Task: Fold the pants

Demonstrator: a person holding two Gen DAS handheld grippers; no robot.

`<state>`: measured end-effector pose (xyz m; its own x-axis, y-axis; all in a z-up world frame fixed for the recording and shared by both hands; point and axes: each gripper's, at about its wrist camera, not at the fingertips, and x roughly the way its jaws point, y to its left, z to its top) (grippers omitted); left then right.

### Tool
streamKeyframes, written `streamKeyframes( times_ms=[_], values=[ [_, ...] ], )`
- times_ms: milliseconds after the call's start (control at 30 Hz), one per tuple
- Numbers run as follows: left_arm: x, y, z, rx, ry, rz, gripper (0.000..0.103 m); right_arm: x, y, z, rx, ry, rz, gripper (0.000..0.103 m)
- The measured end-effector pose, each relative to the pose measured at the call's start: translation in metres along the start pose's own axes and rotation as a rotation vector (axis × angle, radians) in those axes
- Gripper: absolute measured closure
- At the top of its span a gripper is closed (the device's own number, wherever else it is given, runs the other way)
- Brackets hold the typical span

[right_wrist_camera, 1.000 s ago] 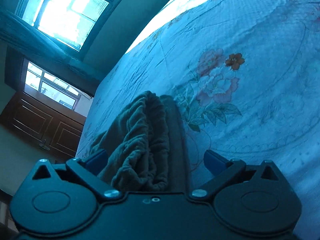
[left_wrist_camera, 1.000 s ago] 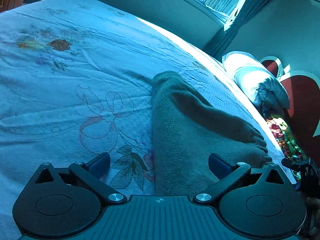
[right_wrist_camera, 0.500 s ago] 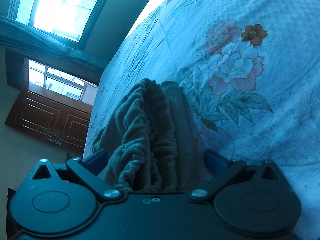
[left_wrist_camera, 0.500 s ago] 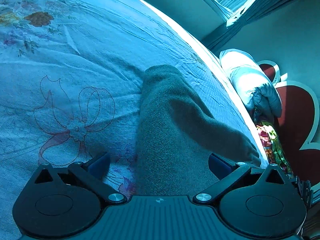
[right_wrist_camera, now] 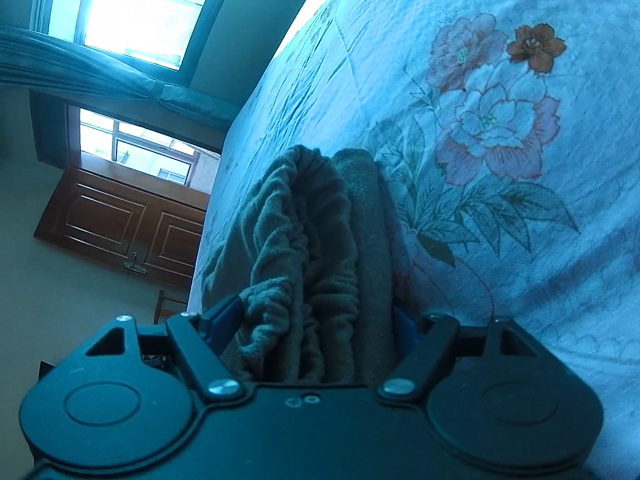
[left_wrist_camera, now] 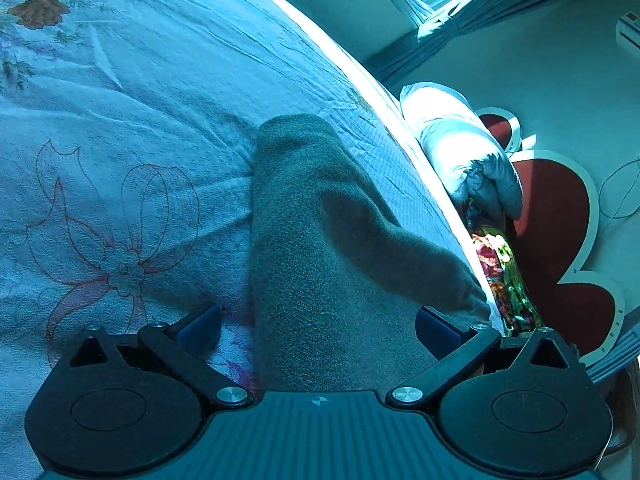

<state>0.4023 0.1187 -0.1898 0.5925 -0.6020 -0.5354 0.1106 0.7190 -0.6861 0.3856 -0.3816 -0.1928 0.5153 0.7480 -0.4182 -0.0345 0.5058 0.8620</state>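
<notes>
The grey-green fleece pants (left_wrist_camera: pixel 320 240) lie as a long folded strip on the floral bedspread (left_wrist_camera: pixel 120 140). My left gripper (left_wrist_camera: pixel 318 326) is open, its blue fingers astride one end of the strip, right at the cloth. In the right wrist view the gathered elastic waistband end of the pants (right_wrist_camera: pixel 316 256) runs between the fingers. My right gripper (right_wrist_camera: pixel 316 328) has closed in on that bunched cloth and grips it from both sides.
The bed edge runs along the right of the left wrist view, with a white pillow (left_wrist_camera: pixel 460 156), a colourful cloth (left_wrist_camera: pixel 504 276) and a red headboard (left_wrist_camera: pixel 556 240) beyond. The right wrist view shows windows (right_wrist_camera: pixel 136 4) and a wooden cabinet (right_wrist_camera: pixel 120 220) past the bed's far edge.
My right gripper's fingers have closed from wide open onto the waistband. My left gripper has moved forward and lower over the pants, still open.
</notes>
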Motion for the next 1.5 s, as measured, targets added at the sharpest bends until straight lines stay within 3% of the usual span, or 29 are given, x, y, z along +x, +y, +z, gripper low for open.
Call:
streamKeyframes(
  times_ms=[33,67,100,133,233,333,467,600,767,1033,1200,1333,1400,1433,1467,1500],
  values=[
    [0.001,-0.001,0.0,0.005,-0.003,0.003,0.003,0.003,0.002,0.0,0.001,-0.003,0.0,0.032],
    [0.0,-0.001,0.001,0.0,-0.006,0.005,0.021,0.003,0.003,0.0,0.0,-0.004,-0.003,0.033],
    [-0.002,0.004,0.001,-0.019,-0.002,0.017,0.054,0.002,0.003,0.0,-0.003,-0.001,-0.005,0.034],
    [-0.002,0.012,0.001,-0.053,0.011,-0.012,0.06,0.001,0.003,0.0,-0.004,0.003,-0.004,0.037],
    [0.0,0.026,0.0,-0.095,0.008,-0.075,0.059,0.002,0.001,0.002,-0.005,0.011,-0.001,0.037],
    [0.008,0.027,0.0,-0.115,-0.003,-0.09,0.059,0.009,0.002,0.004,-0.006,0.019,-0.004,0.037],
    [0.009,0.024,-0.003,-0.104,-0.014,-0.097,0.072,0.01,0.015,0.003,-0.068,0.026,-0.036,0.056],
    [0.001,0.02,-0.006,-0.096,-0.059,-0.137,0.078,0.0,0.026,0.004,-0.119,0.019,-0.037,0.06],
    [-0.015,-0.002,0.002,-0.054,-0.1,-0.177,0.079,-0.015,0.05,0.01,-0.182,0.021,-0.022,0.064],
    [-0.041,-0.022,0.059,0.019,-0.174,-0.184,0.079,0.0,0.106,0.059,-0.285,0.024,0.046,0.065],
    [-0.044,-0.007,0.11,0.032,-0.23,-0.148,0.079,0.055,0.137,0.108,-0.327,0.037,0.092,0.066],
    [-0.034,0.024,0.144,0.013,-0.256,-0.105,0.079,0.103,0.13,0.137,-0.307,0.051,0.095,0.066],
    [-0.015,0.044,0.155,0.01,-0.234,-0.049,0.078,0.133,0.114,0.141,-0.322,0.042,0.026,0.064],
    [-0.004,0.053,0.156,0.003,-0.218,0.001,0.077,0.143,0.103,0.141,-0.32,0.044,-0.026,0.058],
    [0.009,0.061,0.154,-0.009,-0.188,0.078,0.063,0.159,0.09,0.139,-0.321,0.064,-0.166,0.04],
    [0.019,0.068,0.148,0.001,-0.147,0.165,0.038,0.161,0.083,0.138,-0.346,0.053,-0.236,0.034]
  ],
)
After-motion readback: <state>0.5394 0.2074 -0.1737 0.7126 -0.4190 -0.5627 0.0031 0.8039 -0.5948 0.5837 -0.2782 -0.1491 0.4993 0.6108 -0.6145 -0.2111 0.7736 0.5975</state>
